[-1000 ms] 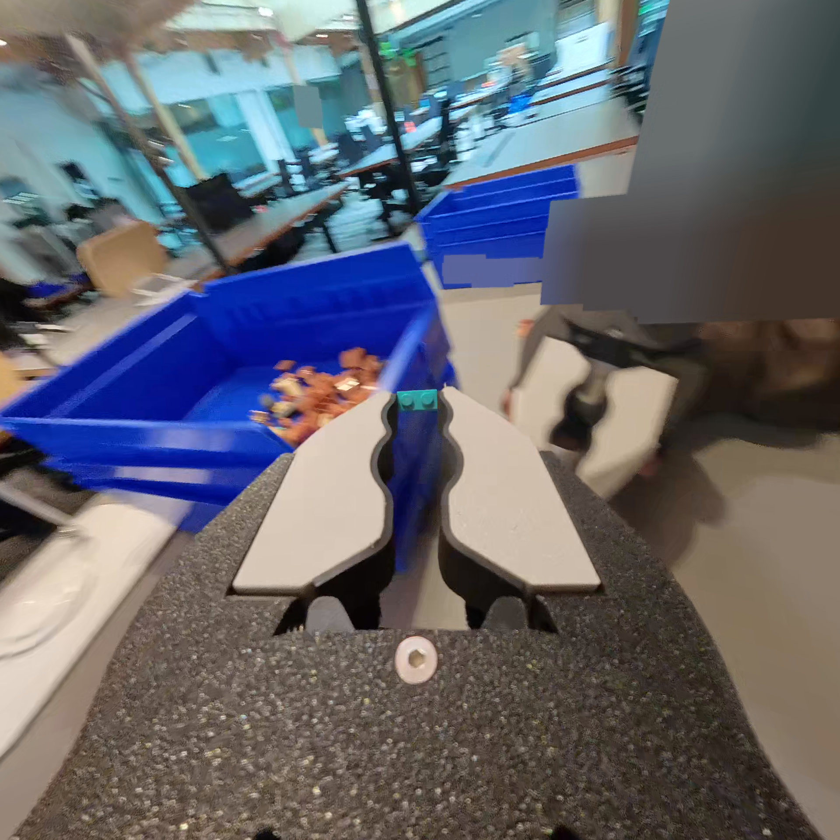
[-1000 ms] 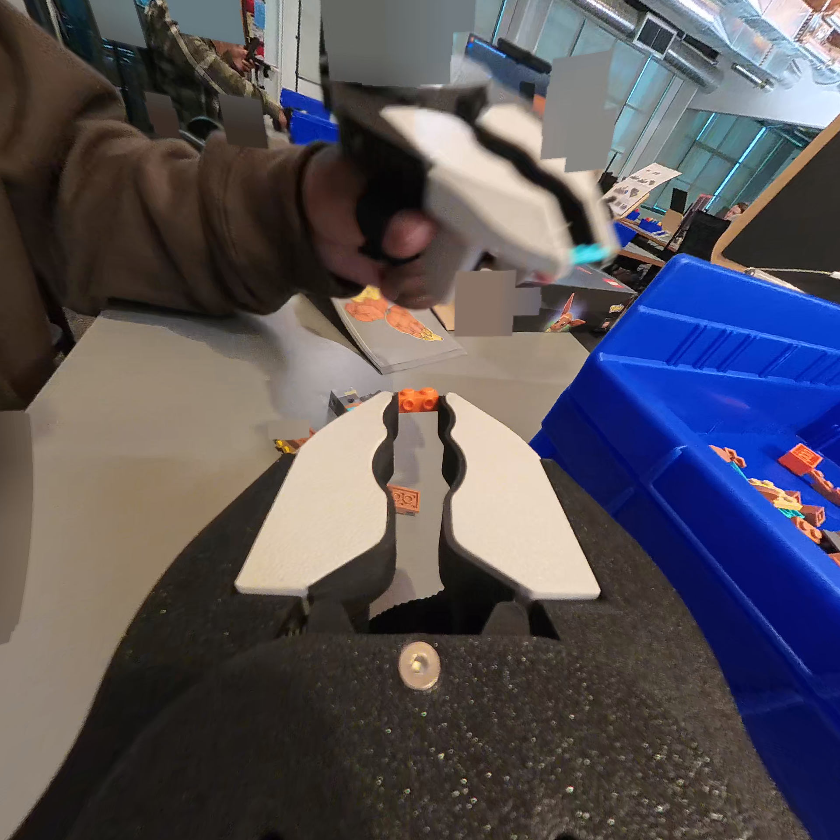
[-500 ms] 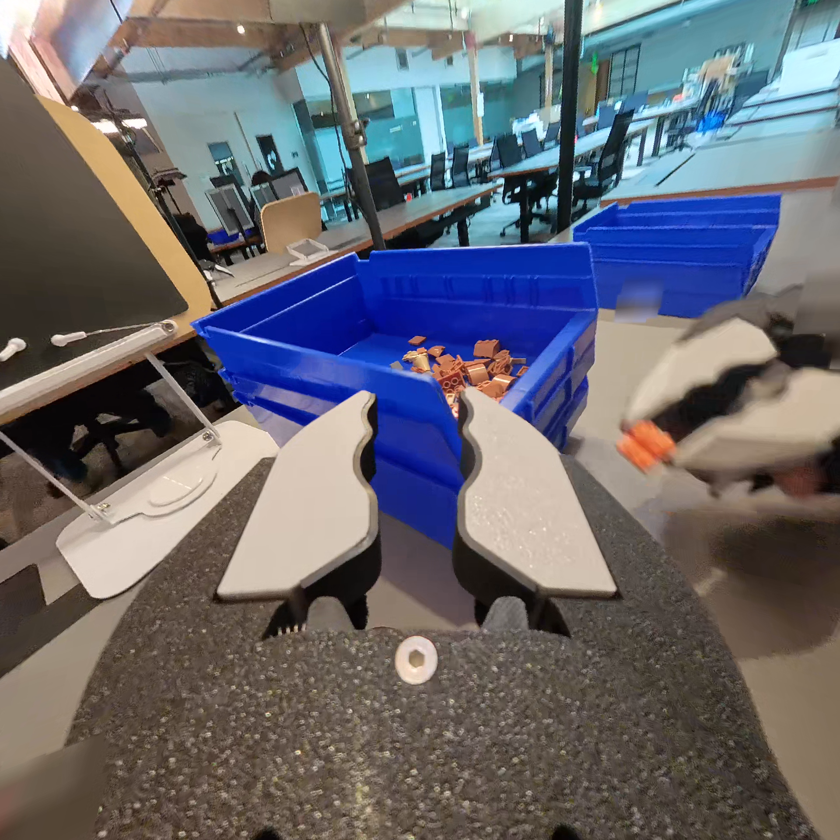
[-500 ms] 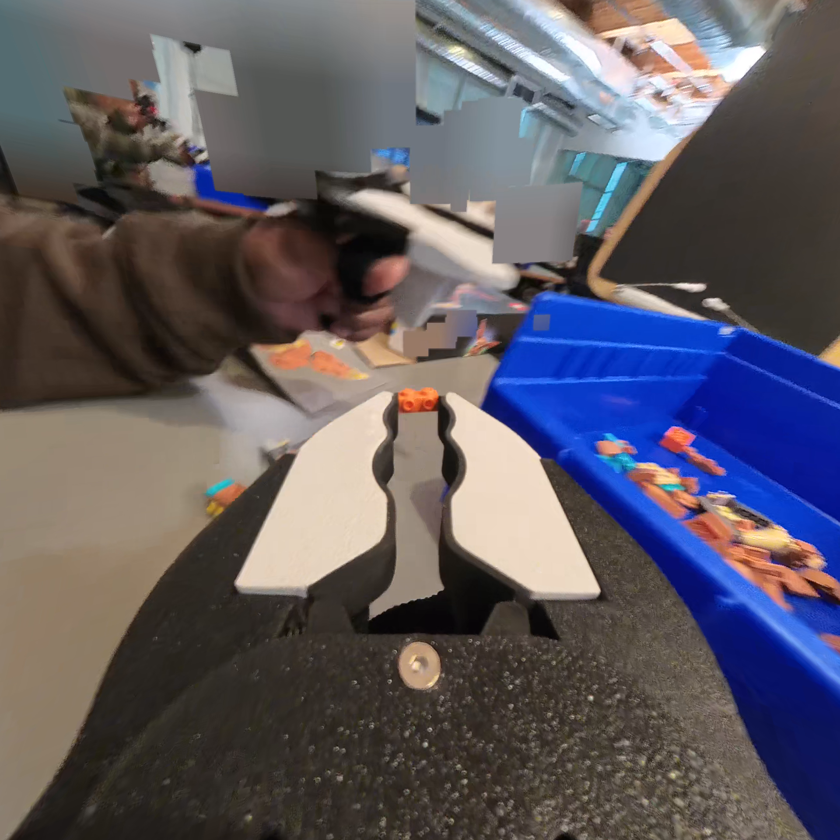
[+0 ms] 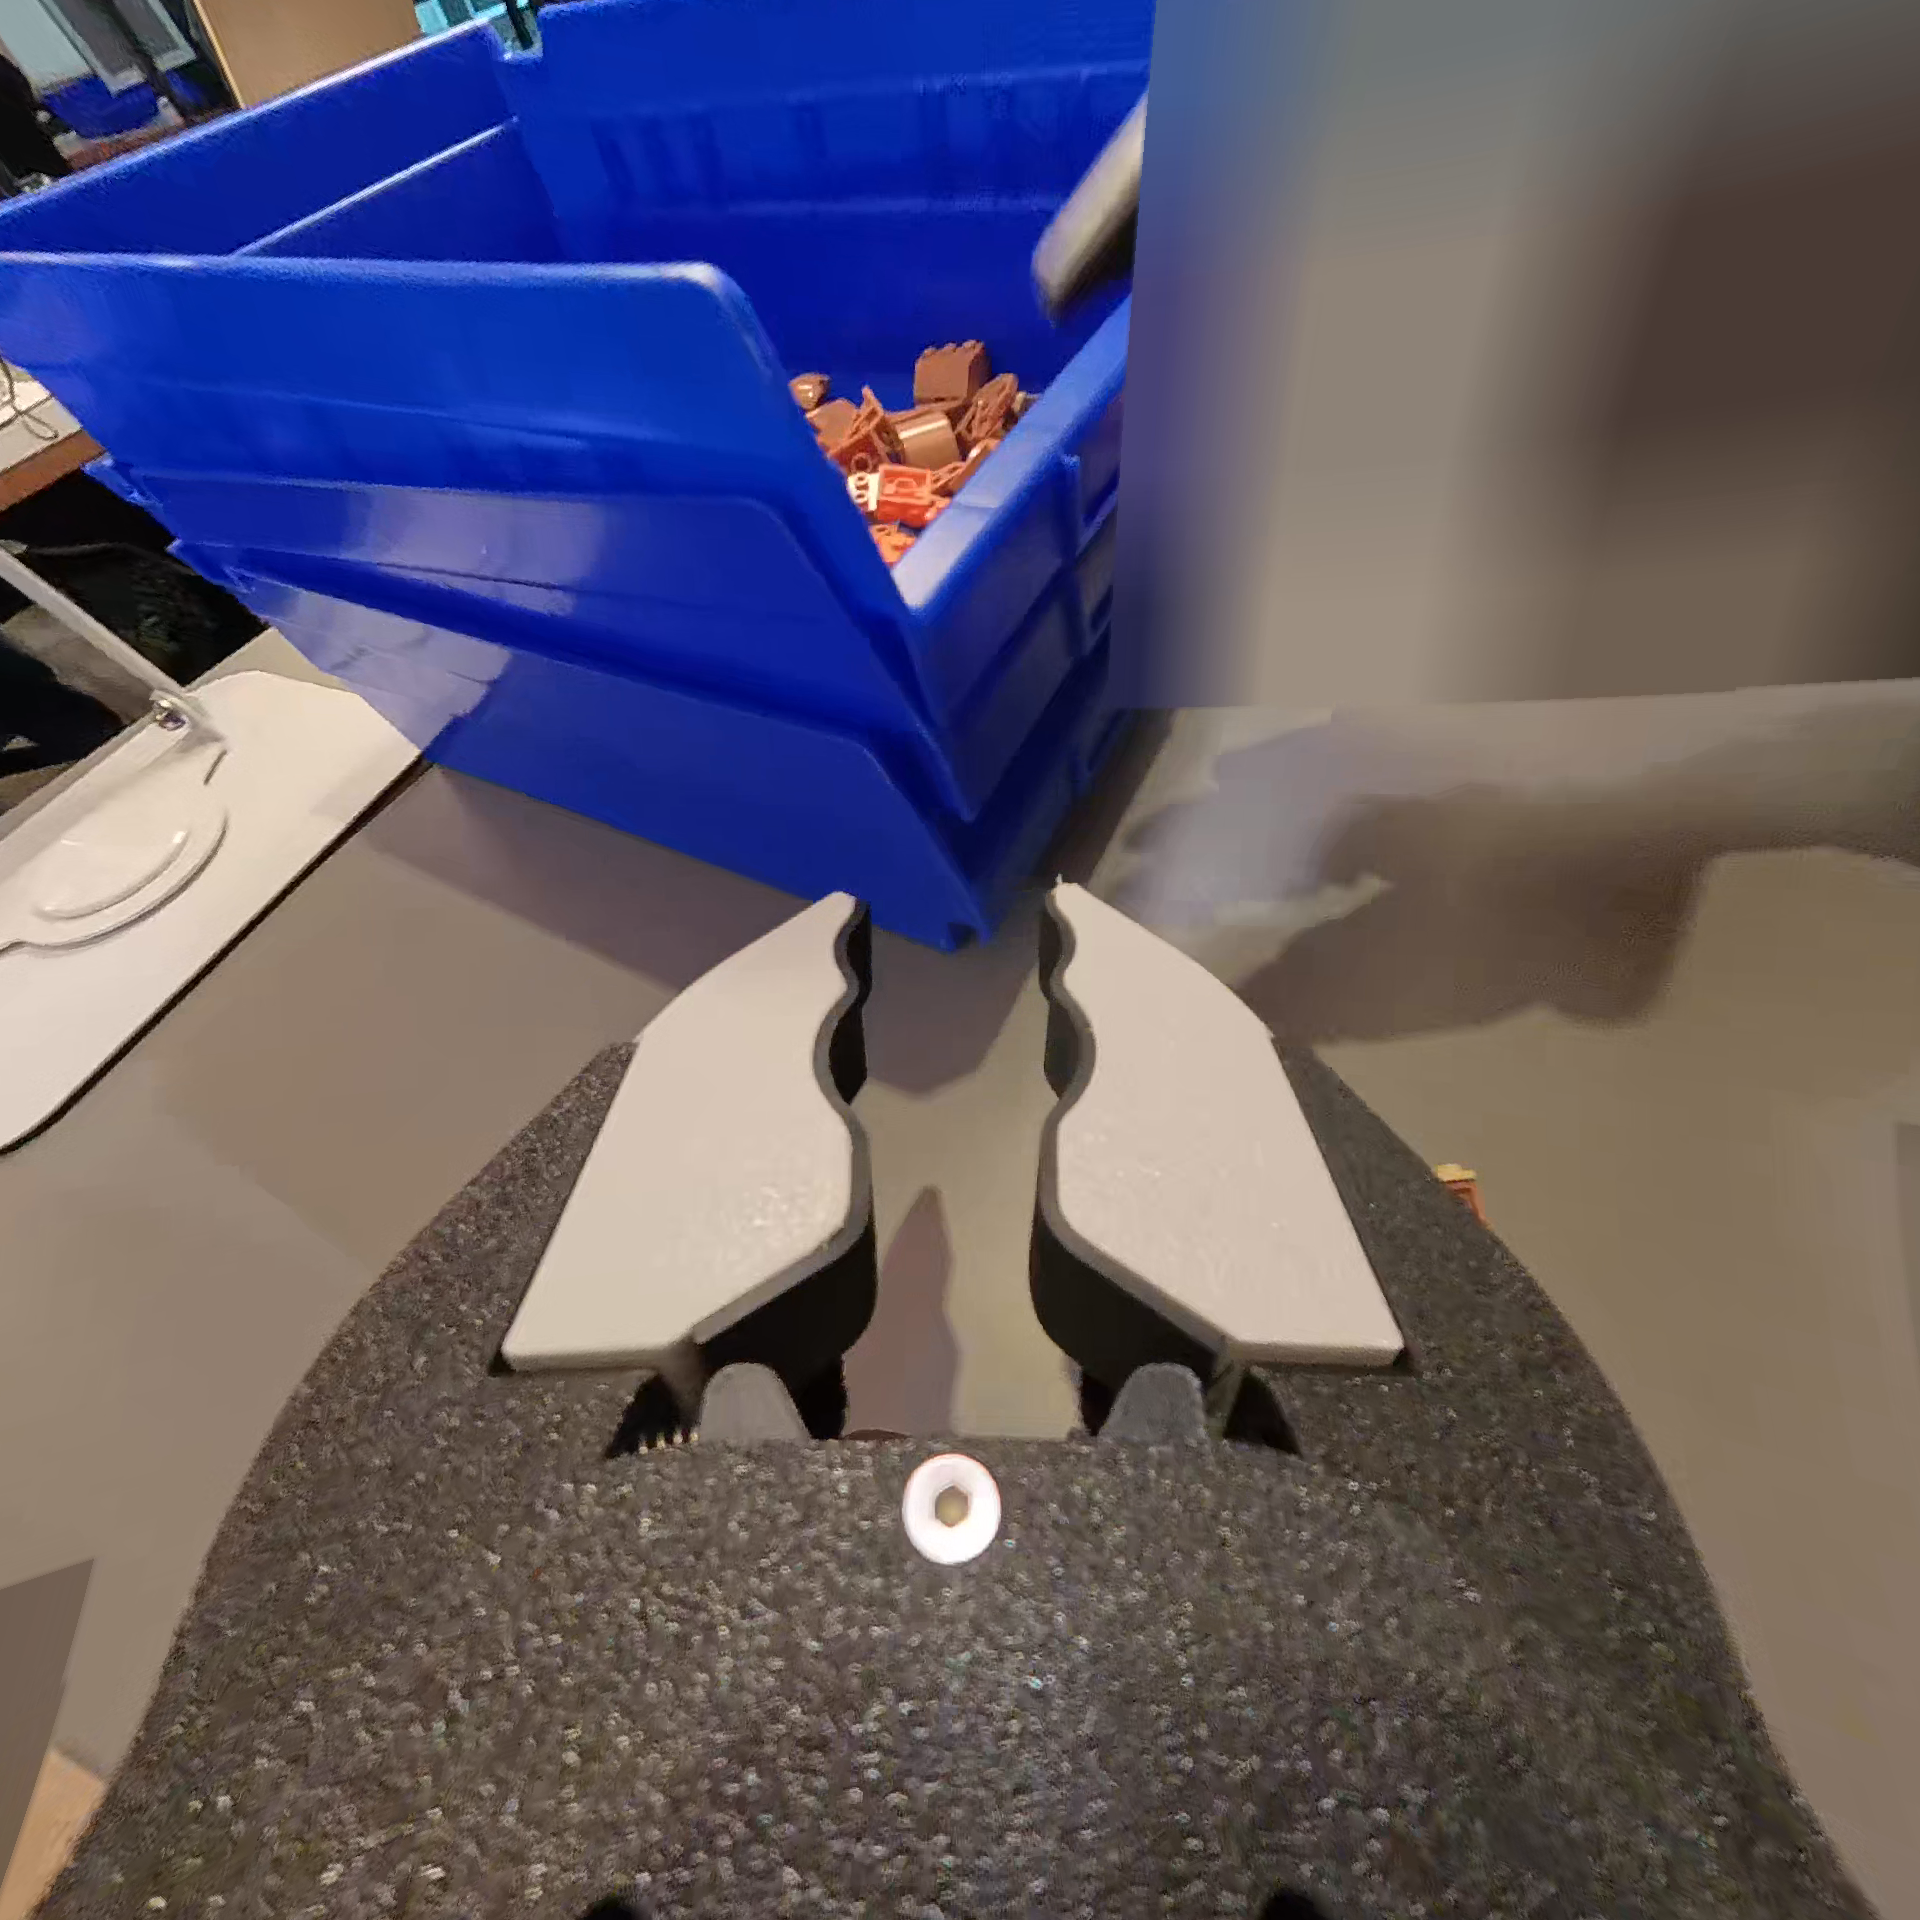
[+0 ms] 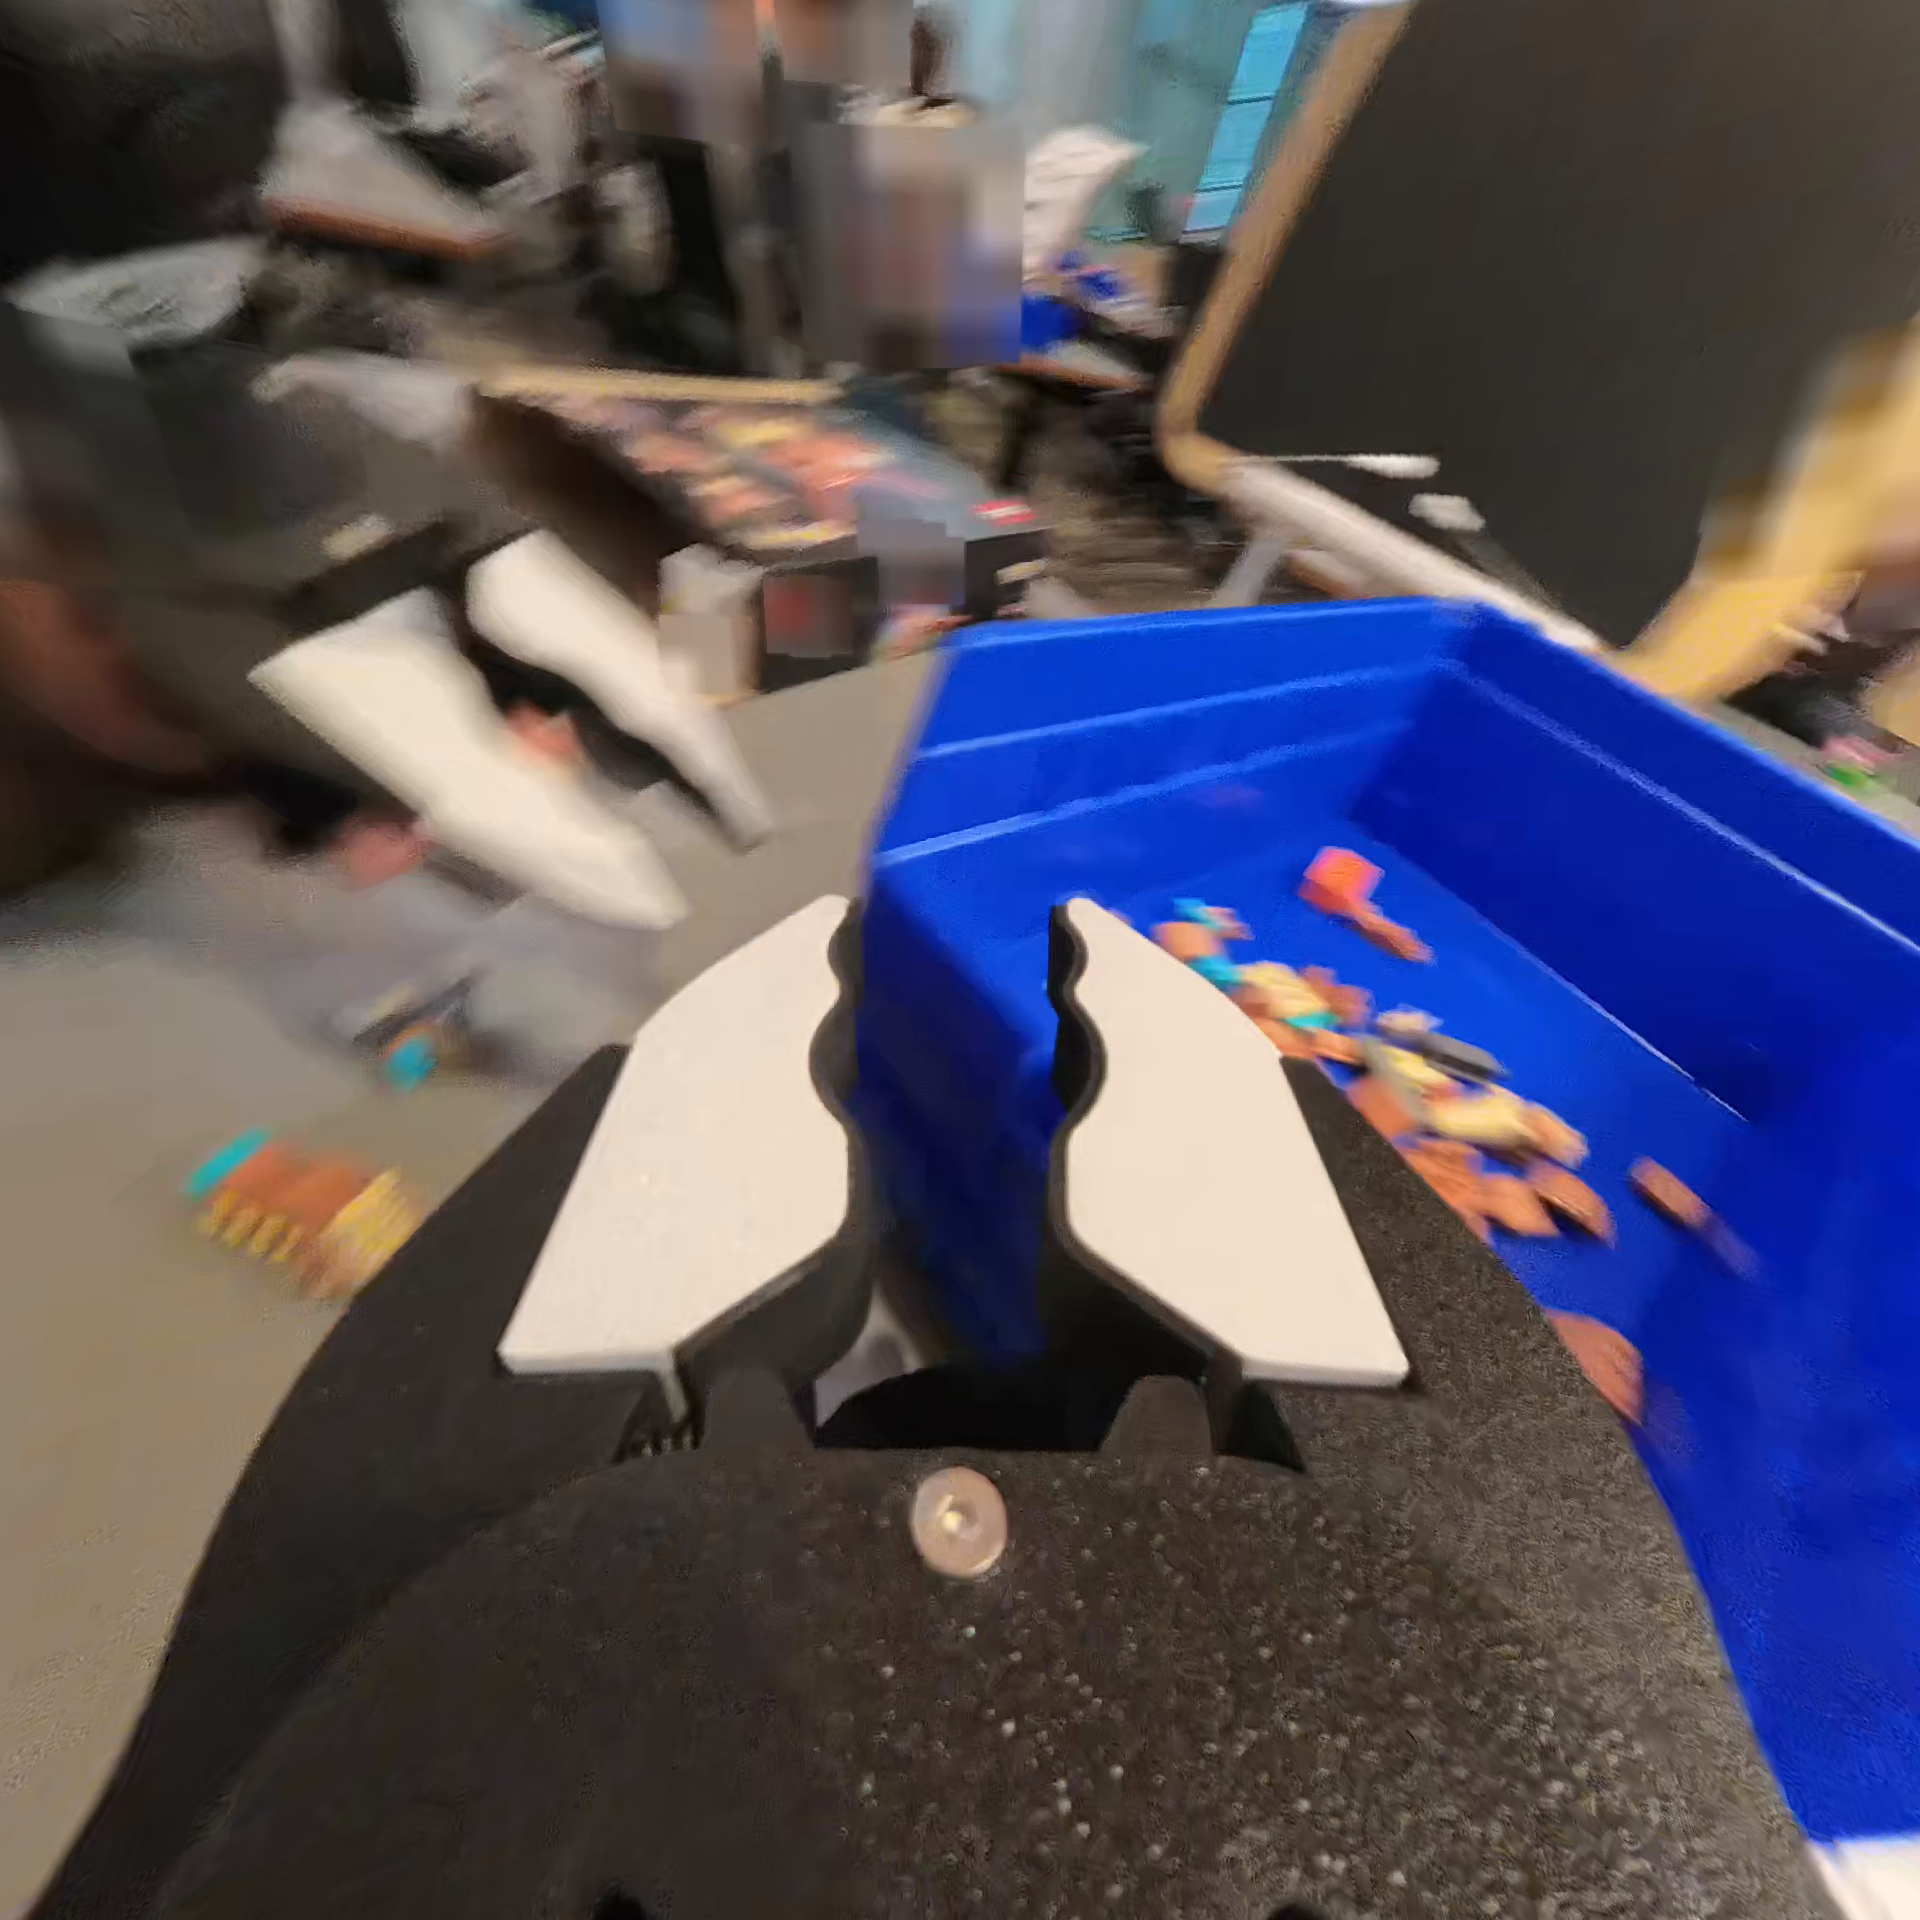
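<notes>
Left tongs (image 5: 951,914): fingers parted to a moderate gap, nothing held between them. They are held low over the grey worktop (image 5: 416,1039), the tips just short of the near bottom corner of a stack of blue bins (image 5: 623,582) at 12 o'clock; contact cannot be judged. A heap of reddish-brown toy bricks (image 5: 914,457) is seen in the top bin, toward 12 o'clock. A white flat base plate (image 5: 114,883) lies on the worktop at 9 o'clock.

Right tongs (image 6: 951,920): fingers likewise parted, nothing gripped. The tips are placed at the near corner of the blue bin (image 6: 1195,748), whose wall shows through the gap. Orange, tan and teal bricks (image 6: 1403,1070) lie in the bin at 2 o'clock. Loose bricks (image 6: 301,1205) are scattered on the worktop at 9 o'clock, blurred. The left tongs appear at 10 o'clock, also apart.
</notes>
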The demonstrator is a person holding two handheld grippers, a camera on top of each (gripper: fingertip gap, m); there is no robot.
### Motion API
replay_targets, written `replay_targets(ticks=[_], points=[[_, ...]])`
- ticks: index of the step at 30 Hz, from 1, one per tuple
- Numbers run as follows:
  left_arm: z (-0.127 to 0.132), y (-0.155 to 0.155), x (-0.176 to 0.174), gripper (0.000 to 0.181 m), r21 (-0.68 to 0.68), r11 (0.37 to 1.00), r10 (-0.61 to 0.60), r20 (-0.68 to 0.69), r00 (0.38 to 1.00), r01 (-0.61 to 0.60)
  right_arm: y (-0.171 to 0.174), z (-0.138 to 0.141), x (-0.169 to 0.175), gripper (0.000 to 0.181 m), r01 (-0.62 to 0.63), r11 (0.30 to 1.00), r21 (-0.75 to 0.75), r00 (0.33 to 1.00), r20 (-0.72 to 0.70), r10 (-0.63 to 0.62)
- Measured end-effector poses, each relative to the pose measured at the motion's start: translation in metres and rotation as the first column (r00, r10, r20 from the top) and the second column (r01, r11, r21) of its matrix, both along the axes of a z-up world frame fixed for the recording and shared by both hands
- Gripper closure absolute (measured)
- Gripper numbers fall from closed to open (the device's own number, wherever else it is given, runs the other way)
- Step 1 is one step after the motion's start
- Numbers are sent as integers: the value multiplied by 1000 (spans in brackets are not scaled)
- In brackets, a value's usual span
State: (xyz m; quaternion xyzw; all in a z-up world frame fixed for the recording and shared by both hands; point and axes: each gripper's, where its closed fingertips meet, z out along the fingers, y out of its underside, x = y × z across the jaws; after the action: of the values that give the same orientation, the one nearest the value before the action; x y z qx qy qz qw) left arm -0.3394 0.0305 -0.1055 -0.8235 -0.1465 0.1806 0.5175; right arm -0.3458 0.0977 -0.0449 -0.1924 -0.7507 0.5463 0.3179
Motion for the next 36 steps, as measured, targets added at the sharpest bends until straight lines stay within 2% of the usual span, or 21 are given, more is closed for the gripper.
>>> replay_targets(ticks=[1,3,6,9,13,16,20,23,26,28,30,33,35,36], points=[[1,-2,-2,150,5,1000,13,3,1000,-13,-11,-13,17,149,-119,990,76,993,8,118],[7,-5,-4,151,31,999,22,11,1000,-23,-29,-42,49,149,-319,915,248,947,40,320],[11,-9,-5,151,44,999,25,4,1000,-25,-43,-80,67,146,-434,760,483,890,101,445],[10,-10,-6,151,34,999,27,-8,1000,-27,-50,-106,70,143,-496,608,620,848,196,492],[9,-11,-6,151,32,999,25,-9,1000,-25,-51,-130,77,149,-592,420,688,774,338,536],[8,-11,-6,151,32,999,22,-1,1000,-22,-54,-139,79,155,-651,357,670,728,416,546],[7,-12,-6,151,30,999,20,2,1000,-20,-52,-152,79,156,-688,307,657,704,501,503],[8,-13,-6,151,38,999,19,5,1000,-19,-52,-154,83,159,-719,332,611,688,553,470],[8,-13,-6,151,38,999,19,7,1000,-19,-52,-153,78,162,-692,401,601,720,527,451],[7,-13,-6,151,38,999,17,9,1000,-17,-52,-150,69,163,-635,483,602,770,448,454],[5,-12,-5,151,36,999,6,17,1000,-7,-57,-135,61,163,-581,625,521,813,341,472],[5,-6,1,151,61,997,-48,34,998,46,-59,-95,51,163,-496,841,217,862,241,446],[9,-2,7,151,114,989,-100,49,994,94,-56,-62,49,163,-450,890,-77,864,214,455],[12,0,11,151,152,981,-133,60,989,123,-53,-46,49,163,-423,876,-233,857,210,470]])
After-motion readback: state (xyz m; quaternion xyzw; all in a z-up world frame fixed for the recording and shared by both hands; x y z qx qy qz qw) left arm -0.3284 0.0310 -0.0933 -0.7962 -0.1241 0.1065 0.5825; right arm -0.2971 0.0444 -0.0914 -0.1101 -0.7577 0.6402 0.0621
